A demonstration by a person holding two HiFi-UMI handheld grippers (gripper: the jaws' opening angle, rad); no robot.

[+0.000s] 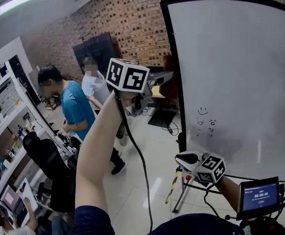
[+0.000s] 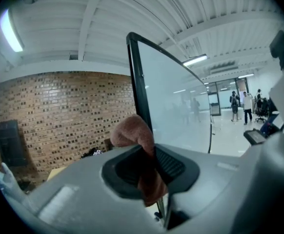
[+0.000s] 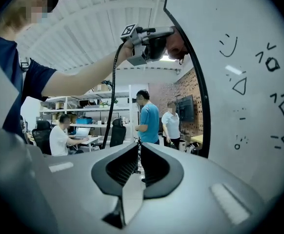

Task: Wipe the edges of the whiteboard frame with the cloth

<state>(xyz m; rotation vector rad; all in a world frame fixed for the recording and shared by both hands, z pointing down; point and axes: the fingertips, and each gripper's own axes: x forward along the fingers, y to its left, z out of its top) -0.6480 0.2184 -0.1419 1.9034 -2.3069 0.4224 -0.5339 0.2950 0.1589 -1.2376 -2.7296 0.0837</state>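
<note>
The whiteboard stands at the right, its black frame running down its left edge. My left gripper is raised high next to that frame, shut on a brown cloth. In the left gripper view the cloth bulges out from between the jaws of the left gripper, just left of the frame. My right gripper hangs lower, in front of the board's bottom part, shut and empty. In the right gripper view the right gripper points past the frame, with the cloth above.
Small marker doodles sit on the board. A person in a blue shirt and another person stand behind on the left. An office chair and shelves line the left side. A small screen is at bottom right.
</note>
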